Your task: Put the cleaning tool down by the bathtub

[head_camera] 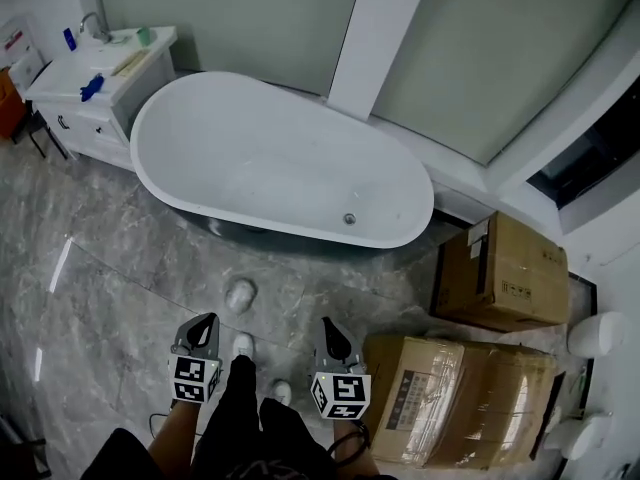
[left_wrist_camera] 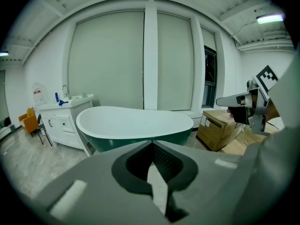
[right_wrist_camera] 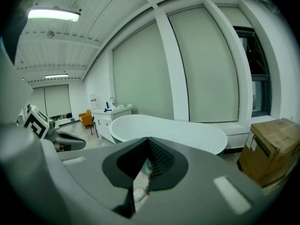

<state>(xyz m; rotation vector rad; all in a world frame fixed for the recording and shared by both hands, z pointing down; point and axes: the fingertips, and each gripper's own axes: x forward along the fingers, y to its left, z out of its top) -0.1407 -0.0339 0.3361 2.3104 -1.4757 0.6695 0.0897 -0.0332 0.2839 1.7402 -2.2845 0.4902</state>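
The white oval bathtub (head_camera: 280, 163) stands on the grey marble floor ahead of me; it also shows as the tub (left_wrist_camera: 133, 123) and the tub (right_wrist_camera: 168, 128) in the two gripper views. A small round whitish object (head_camera: 240, 294) lies on the floor in front of the tub, a little ahead of my left gripper (head_camera: 207, 320). That gripper is shut and holds nothing; its jaws meet at the tip of the left gripper (left_wrist_camera: 152, 143). My right gripper (head_camera: 327, 324) is level with it, also shut and empty, seen closed as the right gripper (right_wrist_camera: 148, 139).
Two cardboard boxes stand right of the tub, a far box (head_camera: 505, 268) and a near box (head_camera: 455, 398). A white vanity cabinet (head_camera: 95, 88) with a sink stands at the tub's left end. My shoes (head_camera: 243, 345) are between the grippers. White fixtures (head_camera: 595, 333) sit far right.
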